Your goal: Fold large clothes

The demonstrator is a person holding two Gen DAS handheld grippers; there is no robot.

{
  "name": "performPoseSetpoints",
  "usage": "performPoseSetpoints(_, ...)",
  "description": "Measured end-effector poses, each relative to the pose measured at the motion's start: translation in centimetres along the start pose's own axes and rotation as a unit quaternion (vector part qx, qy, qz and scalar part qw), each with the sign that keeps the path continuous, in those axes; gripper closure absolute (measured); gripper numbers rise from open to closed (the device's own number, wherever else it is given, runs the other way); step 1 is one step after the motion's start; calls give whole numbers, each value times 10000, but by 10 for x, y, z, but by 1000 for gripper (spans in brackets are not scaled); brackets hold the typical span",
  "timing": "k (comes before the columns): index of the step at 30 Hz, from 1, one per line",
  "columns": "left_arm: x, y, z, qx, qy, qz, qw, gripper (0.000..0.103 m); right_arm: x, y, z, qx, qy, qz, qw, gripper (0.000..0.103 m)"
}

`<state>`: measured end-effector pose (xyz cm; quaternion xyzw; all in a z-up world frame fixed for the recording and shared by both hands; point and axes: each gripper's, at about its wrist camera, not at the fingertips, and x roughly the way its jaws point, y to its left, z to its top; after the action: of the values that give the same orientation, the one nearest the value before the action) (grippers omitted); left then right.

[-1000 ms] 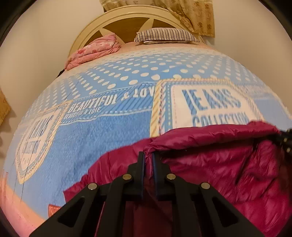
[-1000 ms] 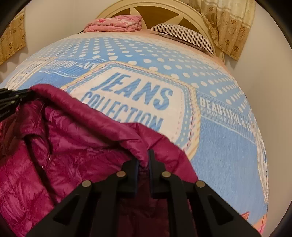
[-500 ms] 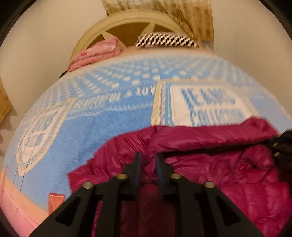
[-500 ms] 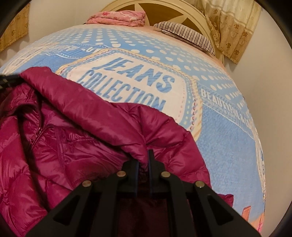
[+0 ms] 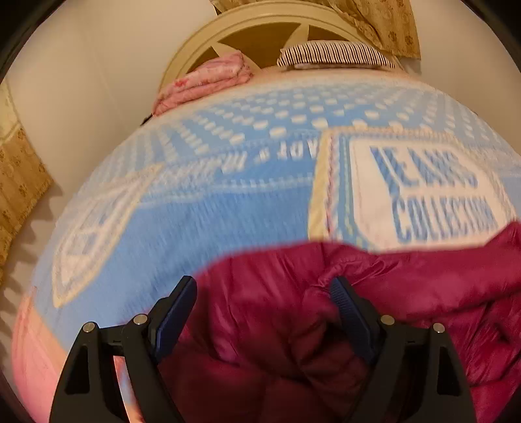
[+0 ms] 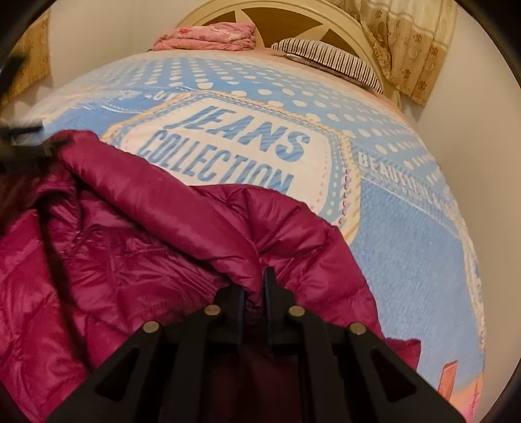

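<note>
A magenta puffer jacket (image 5: 280, 293) lies bunched on the blue bedspread (image 5: 195, 211) at the near end of the bed. My left gripper (image 5: 263, 289) is open, its jaws wide apart, with the jacket's folded edge lying between them. In the right wrist view the jacket (image 6: 136, 247) spreads to the left. My right gripper (image 6: 255, 286) is shut on a fold of the jacket's edge. The left gripper shows as a dark blur at the far left of the right wrist view (image 6: 22, 146).
The bedspread (image 6: 407, 247) carries a white "JEANS COLLECTION" panel (image 6: 228, 146). A folded pink quilt (image 5: 205, 81) and a striped pillow (image 5: 332, 55) lie by the cream headboard (image 5: 260, 26). Curtains (image 6: 413, 45) hang at the right. Walls flank the bed.
My left gripper has opened and let go of the jacket edge it held. My right gripper stays shut on the jacket, which has sunk lower onto the bed.
</note>
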<state>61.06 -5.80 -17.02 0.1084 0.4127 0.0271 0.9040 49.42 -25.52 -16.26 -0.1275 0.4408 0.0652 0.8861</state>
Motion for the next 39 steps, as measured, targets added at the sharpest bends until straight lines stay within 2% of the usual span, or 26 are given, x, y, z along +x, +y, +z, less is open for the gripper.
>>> performPoseSetpoints(1,-1,-1,-5,46,-36,8,10000,19,-4,-2,-1,-29,-1,23,10000,80)
performPoseSetpoints(3,-5,0,-7,78,-137,19,9999,19,-14,-5,-3,-92,-68,28,9999,65)
performPoseSetpoints(6,-16,5,2,-66,-161,-75,9998,19,-33,-17,-4,9,-200,127,9997,57)
performPoseSetpoints(12,-52,5,38,-329,-638,-397,9966,19,-60,-30,8,507,-492,183,9973,48)
performPoseSetpoints(15,-45,-2,50,-426,-568,-543,9960,19,-52,-25,24,830,-485,268,9950,48)
performPoseSetpoints(17,-31,-6,51,-507,-413,-494,9966,19,-40,-18,39,1030,-470,200,9934,47)
performPoseSetpoints(20,-12,-12,42,-548,-178,-392,9976,19,-21,-11,54,1364,-355,410,9892,45)
performPoseSetpoints(22,-4,-16,30,-548,-16,-487,9973,19,-9,-1,61,1489,-328,485,9871,44)
performPoseSetpoints(28,5,-19,4,-500,124,-550,9972,18,15,21,45,1368,-113,534,9891,44)
performPoseSetpoints(33,11,-30,-4,-285,82,-433,9986,17,21,22,32,1283,-204,455,9905,44)
performPoseSetpoints(39,18,-29,-6,-315,113,-417,9986,15,28,29,28,1143,-268,284,9927,44)
